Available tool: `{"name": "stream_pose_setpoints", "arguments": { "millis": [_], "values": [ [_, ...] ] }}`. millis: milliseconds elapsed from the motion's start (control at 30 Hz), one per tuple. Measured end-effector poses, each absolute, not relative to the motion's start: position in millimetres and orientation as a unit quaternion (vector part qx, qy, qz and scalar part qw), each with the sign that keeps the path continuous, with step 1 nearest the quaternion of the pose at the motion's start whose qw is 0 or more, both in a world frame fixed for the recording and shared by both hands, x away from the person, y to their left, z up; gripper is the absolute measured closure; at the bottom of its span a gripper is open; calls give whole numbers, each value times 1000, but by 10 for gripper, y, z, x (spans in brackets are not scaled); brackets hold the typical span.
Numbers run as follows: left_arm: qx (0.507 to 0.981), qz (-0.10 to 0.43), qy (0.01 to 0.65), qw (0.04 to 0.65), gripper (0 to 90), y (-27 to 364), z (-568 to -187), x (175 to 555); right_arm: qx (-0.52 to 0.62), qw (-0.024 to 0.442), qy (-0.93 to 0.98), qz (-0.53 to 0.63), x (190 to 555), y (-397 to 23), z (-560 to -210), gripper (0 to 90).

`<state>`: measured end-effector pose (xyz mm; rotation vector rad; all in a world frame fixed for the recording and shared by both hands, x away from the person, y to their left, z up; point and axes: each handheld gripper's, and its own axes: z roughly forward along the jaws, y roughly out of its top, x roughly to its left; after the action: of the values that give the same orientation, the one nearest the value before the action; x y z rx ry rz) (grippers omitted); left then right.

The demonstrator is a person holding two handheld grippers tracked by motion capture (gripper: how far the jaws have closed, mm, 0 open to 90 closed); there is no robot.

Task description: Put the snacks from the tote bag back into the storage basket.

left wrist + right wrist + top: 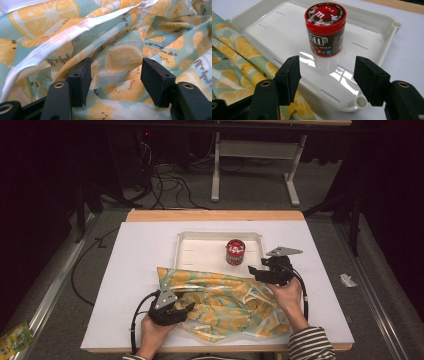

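High view: the left gripper (186, 307) sits low on the cloth bag (225, 305), a crumpled thing printed with orange slices on pale green. The right gripper (256, 271) hangs over the bag's far right edge, just short of the tray (200, 251).

Left gripper view gives what the high view cannot: the jaws stand spread, folds of the bag (120, 57) lying between and beyond them, pads not pressing on the fabric (a white hem runs off to the left of the jaws).

Right gripper view: jaws spread wide, nothing between them. Straight ahead of the jaws stands the candy tub (325, 28), upright, red lid on, well apart from the pads. The bag (239, 55) lies to the left of the jaws, lapping the tray's near rim (362, 101).

Containers: the white tray holds the candy tub (235, 252) alone, standing toward its right end.

Surface: a white sheet (135, 270) over a wooden table (215, 215). Beyond it, grey floor, loose cables (165, 182) and the legs of another table (292, 187) in a dark room.
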<state>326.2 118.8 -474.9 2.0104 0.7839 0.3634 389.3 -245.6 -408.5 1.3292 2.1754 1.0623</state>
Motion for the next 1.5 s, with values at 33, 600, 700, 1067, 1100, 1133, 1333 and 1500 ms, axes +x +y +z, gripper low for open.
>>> {"name": "stream_pose_setpoints", "arguments": {
  "millis": [33,600,700,1067,1100,1133,1333,1500],
  "values": [
    [816,147,318,459,422,1189,-4747,3261,473,189,771,381,3870,-2465,-4078,387],
    [814,147,317,465,412,1203,-4711,3242,482,215,749,400,3584,-2600,-4049,314],
    [812,146,317,467,411,1209,-4694,3234,491,213,747,394,3536,-2614,-4062,280],
    [810,147,313,473,410,1210,-4635,3204,496,208,731,420,3412,-2693,-4112,215],
    [810,147,312,474,410,1211,-4627,3200,495,210,729,424,3399,-2708,-4113,212],
    [809,146,312,476,410,1214,-4618,3196,496,211,726,427,3383,-2721,-4114,205],
    [805,143,315,482,410,1232,-4598,3188,499,214,713,444,3315,-2789,-4122,194],
    [803,144,314,485,410,1250,-4573,3167,495,221,712,447,3254,-2841,-4136,173]
  ]
}}
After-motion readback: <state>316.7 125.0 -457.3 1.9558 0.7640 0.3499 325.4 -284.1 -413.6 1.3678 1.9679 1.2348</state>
